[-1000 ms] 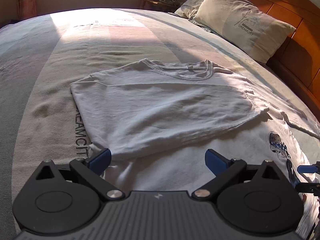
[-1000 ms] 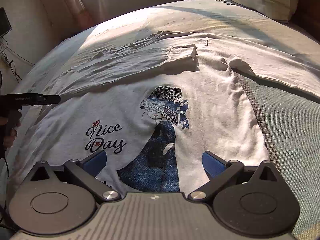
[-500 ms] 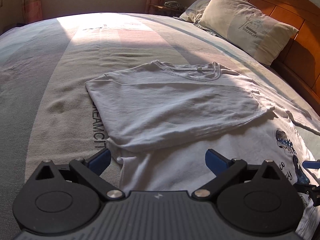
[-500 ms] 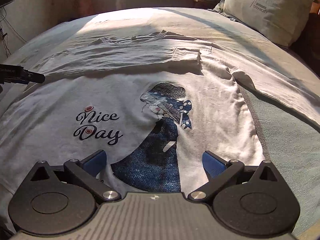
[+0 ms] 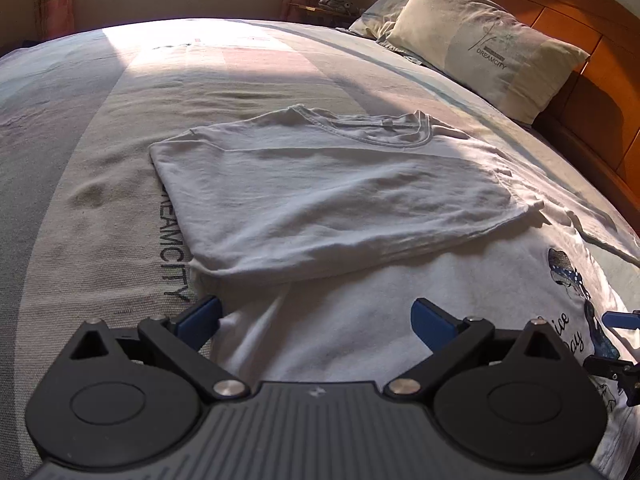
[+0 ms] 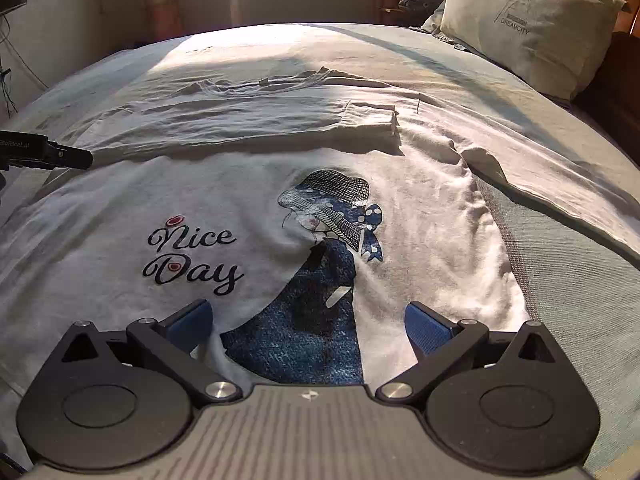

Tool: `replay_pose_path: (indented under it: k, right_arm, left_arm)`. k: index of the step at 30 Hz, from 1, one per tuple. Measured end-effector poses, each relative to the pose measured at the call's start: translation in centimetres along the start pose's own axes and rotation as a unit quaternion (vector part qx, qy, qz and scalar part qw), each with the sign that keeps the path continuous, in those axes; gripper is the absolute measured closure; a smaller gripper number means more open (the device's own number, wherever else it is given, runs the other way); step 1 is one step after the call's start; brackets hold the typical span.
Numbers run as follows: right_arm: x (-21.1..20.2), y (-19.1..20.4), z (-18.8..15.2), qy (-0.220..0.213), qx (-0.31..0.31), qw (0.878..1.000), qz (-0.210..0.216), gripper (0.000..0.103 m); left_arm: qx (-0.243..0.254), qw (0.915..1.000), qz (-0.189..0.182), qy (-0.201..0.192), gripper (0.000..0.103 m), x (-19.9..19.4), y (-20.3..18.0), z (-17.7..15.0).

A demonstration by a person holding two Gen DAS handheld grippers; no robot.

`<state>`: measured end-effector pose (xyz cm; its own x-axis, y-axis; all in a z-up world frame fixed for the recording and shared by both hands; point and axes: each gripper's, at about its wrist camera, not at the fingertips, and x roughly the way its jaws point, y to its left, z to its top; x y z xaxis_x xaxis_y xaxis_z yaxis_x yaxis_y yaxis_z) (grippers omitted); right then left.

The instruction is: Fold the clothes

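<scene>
The near hem of the white T-shirt (image 6: 420, 216) is hidden behind the right gripper (image 6: 308, 322), and the bedsheet (image 5: 100, 208) lettering is partly covered — only "EAMCITY" is read. Both tools are spread wide and empty; the left gripper (image 5: 316, 316) is held just over the shirt's edge. The shirt is spread on the bed, its far part folded over toward 12 o'clock. "Nice Day" is printed on it; "DREAMCITY" is seen on the pillow (image 6: 528, 28) at 2 o'clock.
</scene>
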<state>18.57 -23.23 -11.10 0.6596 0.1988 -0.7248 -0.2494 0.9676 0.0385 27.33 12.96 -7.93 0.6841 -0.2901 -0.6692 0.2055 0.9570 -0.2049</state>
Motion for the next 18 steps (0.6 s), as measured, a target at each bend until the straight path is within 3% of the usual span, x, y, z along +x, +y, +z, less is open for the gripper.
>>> replay_pose_path:
  k: [5, 6, 9, 12, 15, 18]
  right_arm:
    - [0.0, 0.1, -0.1, -0.004, 0.002, 1.000, -0.003, 0.000]
    - [0.0, 0.1, -0.1, -0.005, 0.002, 1.000, -0.004, 0.000]
    - [0.0, 0.2, 0.0, -0.003, 0.004, 1.000, -0.007, 0.000]
    - [0.1, 0.2, 0.1, -0.001, 0.005, 1.000, -0.007, 0.000]
    - [0.0, 0.1, 0.1, -0.001, 0.005, 1.000, -0.007, 0.000]
    - [0.0, 0.1, 0.0, -0.002, 0.005, 1.000, -0.006, 0.000]
  left_arm:
    - [-0.001, 1.0000, -0.002, -0.008, 0.003, -0.9, 0.1, -1.0]
    - [0.000, 0.9997, -0.018, -0.014, 0.002, -1.0, -0.2, -0.6]
    - [-0.006, 0.9977, -0.063, 0.023, 0.002, 0.6, -0.8, -0.1]
    - [-0.011, 0.9991, 0.011, 0.039, 0.004, 2.2, -0.2, -0.8]
    - [-0.042, 0.9987, 0.006, 0.028, 0.003, 1.7, 0.8, -0.6]
    - [-0.028, 0.9992, 0.019, 0.022, 0.003, 0.7, 0.0, -0.3]
